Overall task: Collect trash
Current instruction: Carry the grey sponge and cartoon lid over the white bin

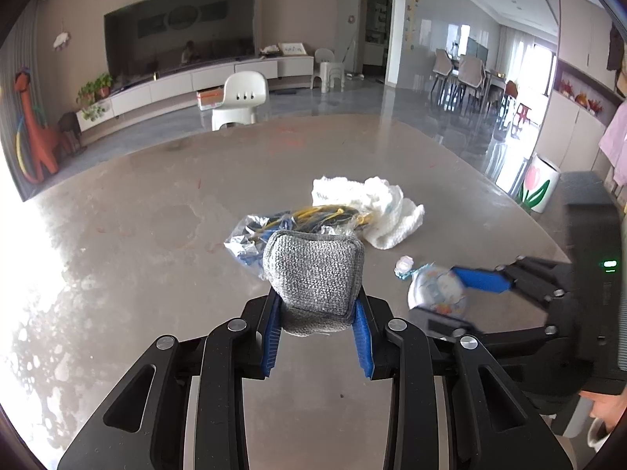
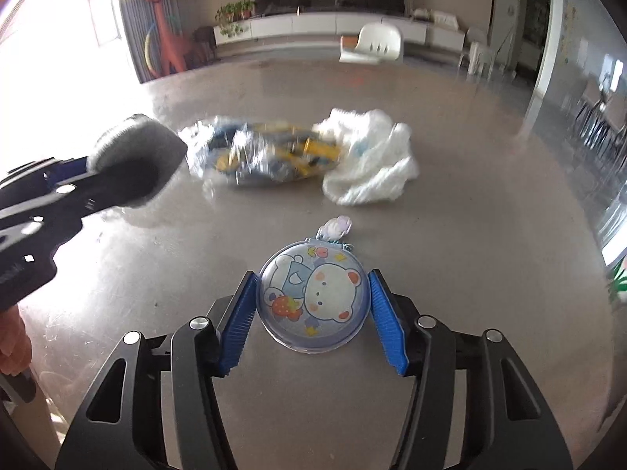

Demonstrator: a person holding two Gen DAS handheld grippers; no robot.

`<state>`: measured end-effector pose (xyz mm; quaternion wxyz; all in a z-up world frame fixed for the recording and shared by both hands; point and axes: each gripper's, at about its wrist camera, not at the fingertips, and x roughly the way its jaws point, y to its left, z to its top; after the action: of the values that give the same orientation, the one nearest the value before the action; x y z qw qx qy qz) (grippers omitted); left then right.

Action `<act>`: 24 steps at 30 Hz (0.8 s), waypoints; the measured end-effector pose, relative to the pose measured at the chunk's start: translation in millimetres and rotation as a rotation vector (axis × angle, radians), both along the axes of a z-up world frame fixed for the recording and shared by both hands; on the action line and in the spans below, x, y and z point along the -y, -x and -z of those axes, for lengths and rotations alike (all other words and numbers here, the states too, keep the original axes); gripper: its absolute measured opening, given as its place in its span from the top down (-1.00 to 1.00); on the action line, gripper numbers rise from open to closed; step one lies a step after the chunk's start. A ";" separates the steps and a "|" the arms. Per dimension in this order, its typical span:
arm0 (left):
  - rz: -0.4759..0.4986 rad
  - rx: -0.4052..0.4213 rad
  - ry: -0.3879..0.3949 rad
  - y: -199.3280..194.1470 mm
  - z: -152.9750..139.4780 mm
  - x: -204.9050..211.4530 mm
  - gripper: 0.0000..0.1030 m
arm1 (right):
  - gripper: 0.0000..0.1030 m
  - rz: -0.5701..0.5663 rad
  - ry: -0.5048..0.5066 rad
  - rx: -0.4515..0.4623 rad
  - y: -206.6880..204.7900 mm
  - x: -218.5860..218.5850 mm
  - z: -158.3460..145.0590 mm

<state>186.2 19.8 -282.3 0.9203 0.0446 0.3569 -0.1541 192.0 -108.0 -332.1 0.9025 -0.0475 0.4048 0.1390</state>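
The left gripper [image 1: 318,327] is closed on a grey knitted pad [image 1: 313,270]. The right gripper [image 2: 313,313] holds a round bear case [image 2: 313,305] between its blue fingers [image 2: 386,323], low over the table [image 2: 490,235]. Ahead of both tongs lie a plastic bag [image 2: 266,152] and a white cloth [image 2: 372,160], touching each other. The smooth round case could slip out, because the fingers press only on its curved edge.

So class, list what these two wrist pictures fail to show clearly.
- Contents of the clear plastic bag, right wrist view: motion blur; left wrist view: partly hidden by the grey knitted pad.
- Small charm on the round cartoon-bear case: too small.
- Right gripper, left wrist view: blurred.
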 end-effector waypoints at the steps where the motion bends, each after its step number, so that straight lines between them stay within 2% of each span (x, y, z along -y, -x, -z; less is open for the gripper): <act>1: 0.002 0.004 0.003 1.6 -2.4 1.0 0.40 | -0.12 0.003 -0.004 0.021 6.4 3.0 -7.6; 7: 0.043 0.024 0.016 22.0 -19.3 25.5 0.39 | -0.12 0.031 0.006 0.134 61.0 33.1 -55.8; 14: 0.151 -0.007 0.065 63.9 -29.2 87.5 0.39 | -0.12 0.115 0.049 0.222 125.9 84.0 -96.6; 24: 0.365 -0.022 0.038 123.5 -30.5 205.9 0.39 | -0.12 0.310 0.065 0.251 200.9 171.9 -103.1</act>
<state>62.7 -186.0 -251.8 0.8737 0.0898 0.3497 -0.3259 -8.9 -279.9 -229.0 0.9545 -0.0307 0.2959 -0.0216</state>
